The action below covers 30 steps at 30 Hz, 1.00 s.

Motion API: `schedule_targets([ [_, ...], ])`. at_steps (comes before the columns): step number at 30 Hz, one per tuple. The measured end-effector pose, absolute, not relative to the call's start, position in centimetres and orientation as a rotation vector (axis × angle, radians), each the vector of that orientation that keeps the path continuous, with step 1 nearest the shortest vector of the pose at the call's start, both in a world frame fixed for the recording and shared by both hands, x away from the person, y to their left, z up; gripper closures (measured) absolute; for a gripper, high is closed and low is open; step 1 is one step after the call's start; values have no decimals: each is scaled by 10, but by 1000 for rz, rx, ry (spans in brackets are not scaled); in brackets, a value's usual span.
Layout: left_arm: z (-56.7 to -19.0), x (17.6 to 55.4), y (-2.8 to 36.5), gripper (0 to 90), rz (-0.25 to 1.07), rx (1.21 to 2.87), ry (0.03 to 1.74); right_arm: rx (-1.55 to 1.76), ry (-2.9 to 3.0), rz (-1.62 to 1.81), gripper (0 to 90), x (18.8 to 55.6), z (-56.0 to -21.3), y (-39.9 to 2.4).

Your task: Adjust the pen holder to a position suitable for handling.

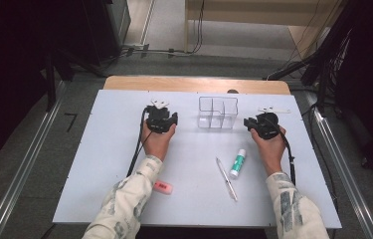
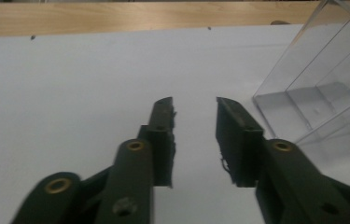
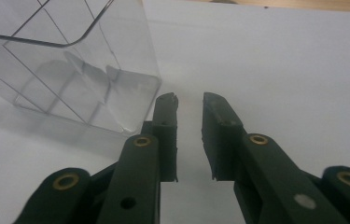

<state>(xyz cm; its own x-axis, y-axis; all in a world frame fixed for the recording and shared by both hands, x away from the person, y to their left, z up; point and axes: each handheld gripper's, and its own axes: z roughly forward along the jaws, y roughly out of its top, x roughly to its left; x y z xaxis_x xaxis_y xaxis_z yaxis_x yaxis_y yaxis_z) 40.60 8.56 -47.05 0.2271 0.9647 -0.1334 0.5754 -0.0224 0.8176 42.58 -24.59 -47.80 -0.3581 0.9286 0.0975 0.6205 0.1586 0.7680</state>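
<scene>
Toward the far middle of the white surface [image 1: 124,164] stands a clear plastic organiser [image 1: 217,112], upright, split into compartments that look empty. A person's two hands flank it: the left tool [image 1: 162,119] sits to its left with a gap of bare surface between, and the right tool [image 1: 262,125] sits just beside its right wall, so the right hand is the nearer. Both tools have their jaws partly apart with nothing between them. Lower in the frame, nearer the person, lie the loose items: a pen [image 1: 226,178] lying on a slant, its long axis running from upper left to lower right, a glue stick [image 1: 238,163] just to its right and tilted the other way, and a pink eraser [image 1: 163,187] by the left sleeve, well apart from the other two. My judgement is that pen and glue stick fall to the right hand, the eraser to the left. The high view alone places these items behind both tools. In the left gripper view the organiser [image 2: 317,88] fills the right edge; in the right gripper view its corner [image 3: 70,70] stands close to the left jaw, apparently not touching.
</scene>
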Motion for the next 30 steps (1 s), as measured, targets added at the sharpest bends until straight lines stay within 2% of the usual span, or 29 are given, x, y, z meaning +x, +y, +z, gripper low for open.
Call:
schedule_targets([
  [6,-476,420,64,898,584,1754,1423,1465,2066,1042,805,432,-481,-234],
  [30,-482,441,30,900,512,1786,1379,1461,2084,1022,812,443,-477,-220],
])
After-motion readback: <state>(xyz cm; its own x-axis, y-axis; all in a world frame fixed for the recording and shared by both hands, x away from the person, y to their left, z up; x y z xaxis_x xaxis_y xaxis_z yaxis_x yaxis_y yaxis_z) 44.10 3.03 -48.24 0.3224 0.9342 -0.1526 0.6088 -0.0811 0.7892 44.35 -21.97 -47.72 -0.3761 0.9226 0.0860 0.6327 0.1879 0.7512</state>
